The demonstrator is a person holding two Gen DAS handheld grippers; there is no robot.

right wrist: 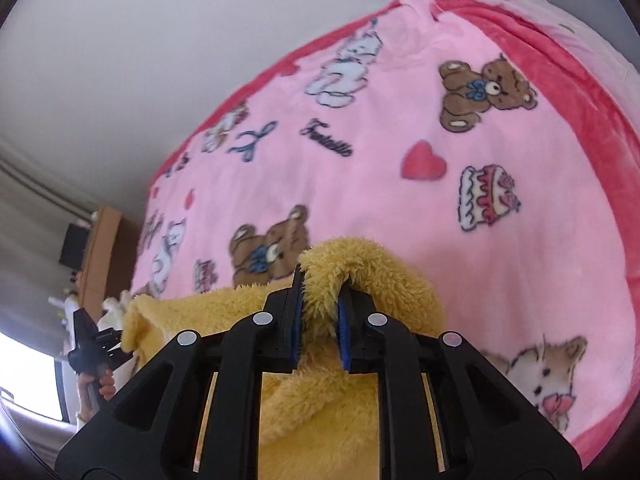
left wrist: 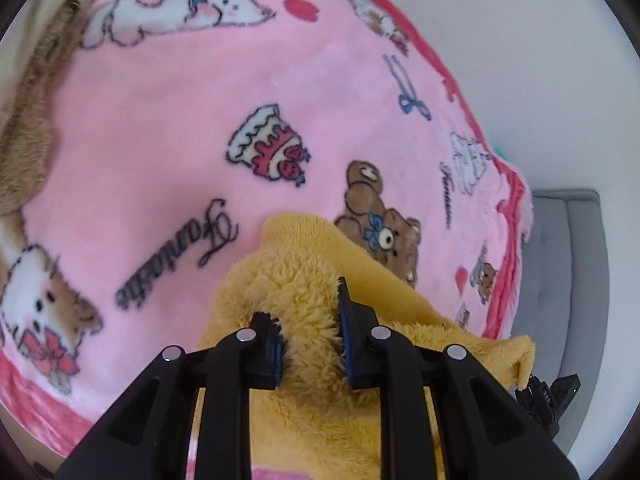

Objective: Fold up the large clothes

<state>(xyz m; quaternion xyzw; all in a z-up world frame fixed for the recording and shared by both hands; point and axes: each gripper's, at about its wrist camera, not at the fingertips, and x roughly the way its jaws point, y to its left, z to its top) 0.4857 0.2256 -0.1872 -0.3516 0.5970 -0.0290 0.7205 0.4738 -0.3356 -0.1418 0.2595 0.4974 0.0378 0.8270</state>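
A fluffy yellow fleece garment (left wrist: 304, 280) is held up over a bed. My left gripper (left wrist: 308, 320) is shut on a thick bunch of its edge, the fabric bulging between the black fingers. My right gripper (right wrist: 320, 300) is shut on another bunch of the same yellow garment (right wrist: 360, 272). The garment's edge stretches between the two grippers. The other gripper shows small at the right edge of the left wrist view (left wrist: 548, 396) and at the left edge of the right wrist view (right wrist: 92, 344).
A pink blanket (left wrist: 160, 120) with bears, cakes and lettering covers the bed and also fills the right wrist view (right wrist: 400, 200). A brown furry item (left wrist: 28, 152) lies at its left. A grey upholstered headboard (left wrist: 572, 280) and white wall stand beyond. A wooden board (right wrist: 100, 256) stands at left.
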